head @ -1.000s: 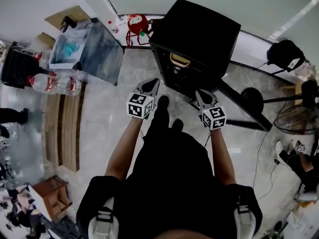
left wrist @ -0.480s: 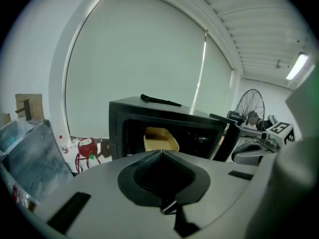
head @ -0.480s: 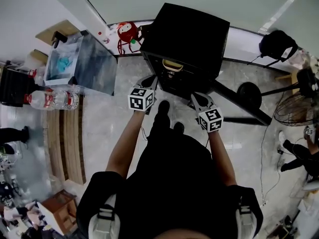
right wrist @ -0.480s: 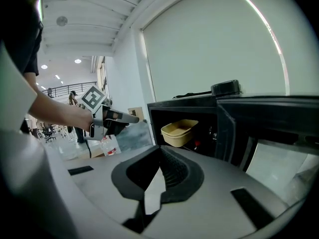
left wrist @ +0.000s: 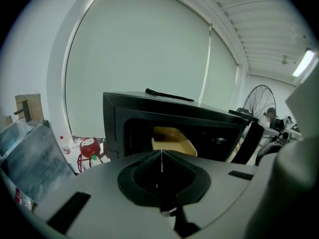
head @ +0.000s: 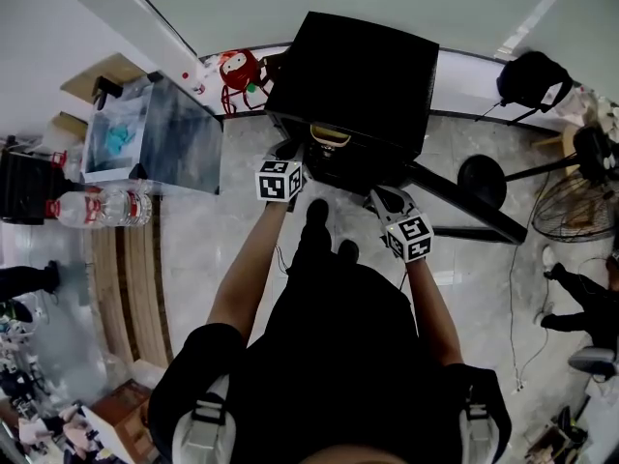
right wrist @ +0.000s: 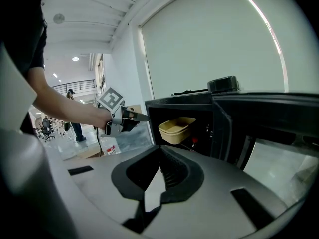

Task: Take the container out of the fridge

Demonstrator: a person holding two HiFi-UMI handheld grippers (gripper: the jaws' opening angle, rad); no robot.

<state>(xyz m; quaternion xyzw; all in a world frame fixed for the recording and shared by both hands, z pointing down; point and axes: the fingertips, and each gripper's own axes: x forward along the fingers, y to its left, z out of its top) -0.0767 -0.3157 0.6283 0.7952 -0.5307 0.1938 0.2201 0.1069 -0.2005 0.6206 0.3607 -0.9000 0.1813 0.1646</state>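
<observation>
A black fridge point(head: 353, 61) stands on the floor with its door point(head: 464, 201) swung open to the right. Inside on a shelf sits a pale yellow container point(head: 330, 135), also seen straight ahead in the left gripper view point(left wrist: 173, 140) and in the right gripper view point(right wrist: 177, 128). My left gripper point(head: 287, 151) is shut and empty at the left edge of the opening, just short of the container. My right gripper point(head: 377, 194) is shut and empty, lower and further back, near the door's hinge side. The left gripper point(right wrist: 141, 116) shows in the right gripper view in front of the opening.
A clear-walled box point(head: 155, 133) stands left of the fridge, with water bottles point(head: 97, 206) and wooden boards point(head: 126, 278) beside it. A red toy point(head: 237, 68) is behind. A floor fan point(head: 571, 196) stands right. A thin black object point(left wrist: 169, 94) lies on the fridge top.
Both grippers have moved forward toward the fridge. The left gripper has gone from the floor in front to the edge of the opening. Both stay shut.
</observation>
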